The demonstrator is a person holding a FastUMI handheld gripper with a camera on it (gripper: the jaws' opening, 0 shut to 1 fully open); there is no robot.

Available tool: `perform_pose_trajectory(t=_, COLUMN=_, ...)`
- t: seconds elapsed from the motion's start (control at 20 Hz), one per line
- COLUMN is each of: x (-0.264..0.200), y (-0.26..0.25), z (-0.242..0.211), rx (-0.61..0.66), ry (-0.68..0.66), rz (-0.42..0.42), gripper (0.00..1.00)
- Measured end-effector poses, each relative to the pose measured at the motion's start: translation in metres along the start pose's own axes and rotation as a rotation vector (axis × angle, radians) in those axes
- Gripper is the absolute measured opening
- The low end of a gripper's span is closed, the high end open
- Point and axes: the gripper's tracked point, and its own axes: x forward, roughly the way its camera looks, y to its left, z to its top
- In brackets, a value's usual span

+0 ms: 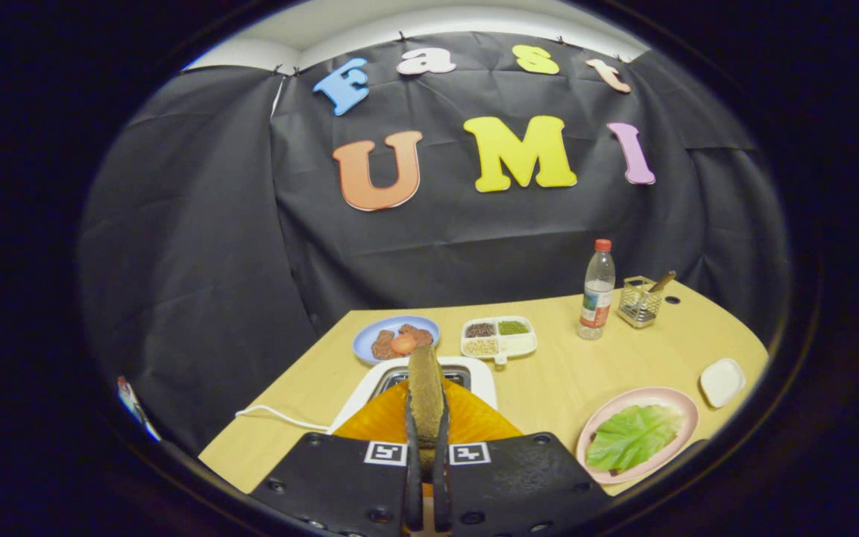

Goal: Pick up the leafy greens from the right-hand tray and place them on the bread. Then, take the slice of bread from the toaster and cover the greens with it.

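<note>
The gripper (426, 418) is squeezing a slice of bread (426, 395) on edge, both fingers pressing it, just above the white toaster (474, 373). The leafy greens (634, 435) are lying on the pink plate (679, 403) nearby.

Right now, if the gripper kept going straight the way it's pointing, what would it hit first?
The gripper is shut on a slice of bread held on edge. Straight ahead and just below sits the white toaster; beyond it, the blue plate. The toaster looks likeliest, though depth is unclear.
</note>
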Motion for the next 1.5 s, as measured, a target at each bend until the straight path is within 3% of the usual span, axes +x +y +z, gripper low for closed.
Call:
perform_pose_trajectory(t=0.3, x=-0.041, y=0.002, z=0.058, rx=0.065, ry=-0.141, rz=0.084, gripper=0.06)
perform_pose_trajectory(t=0.55, x=-0.065, y=-0.036, z=0.076, rx=0.093, ry=-0.185, rz=0.083, gripper=0.05)
perform_pose_trajectory(t=1.05, x=-0.059, y=-0.175, z=0.015, rx=0.136, ry=-0.138, rz=-0.09, gripper=0.05)
perform_pose_trajectory(t=1.3, x=-0.041, y=-0.204, z=-0.029, rx=0.211, ry=-0.079, rz=-0.09, gripper=0.06)
perform_pose_trajectory(t=1.5, x=-0.028, y=-0.216, z=-0.052, rx=0.323, ry=-0.032, rz=-0.039, gripper=0.05)
